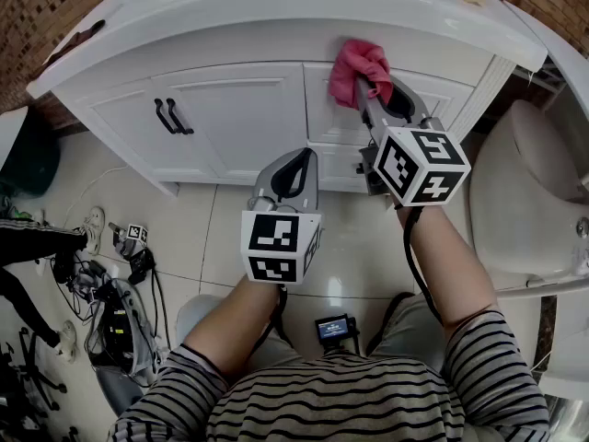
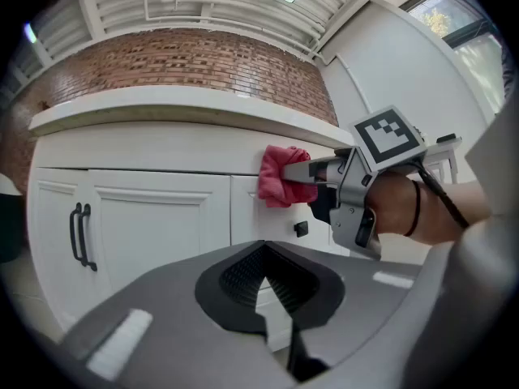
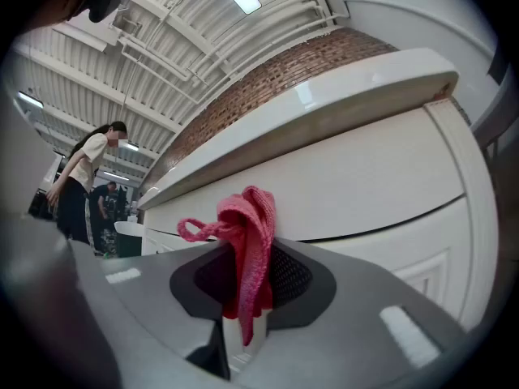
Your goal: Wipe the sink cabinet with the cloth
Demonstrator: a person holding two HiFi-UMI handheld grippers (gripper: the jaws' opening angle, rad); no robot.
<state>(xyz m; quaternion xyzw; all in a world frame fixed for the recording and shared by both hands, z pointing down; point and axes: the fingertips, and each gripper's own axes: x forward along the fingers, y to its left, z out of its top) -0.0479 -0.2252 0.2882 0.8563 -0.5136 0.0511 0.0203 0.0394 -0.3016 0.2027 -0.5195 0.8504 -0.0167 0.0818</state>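
Right hand-held gripper (image 1: 366, 88) pinches pink cloth (image 1: 357, 63), its length pointing at sink cabinet (image 1: 239, 122).

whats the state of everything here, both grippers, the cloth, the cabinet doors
right gripper: jaws shut on the pink cloth
left gripper: jaws together, empty, held off the cabinet
pink cloth: bunched up, against the top of the cabinet doors
cabinet doors: all shut
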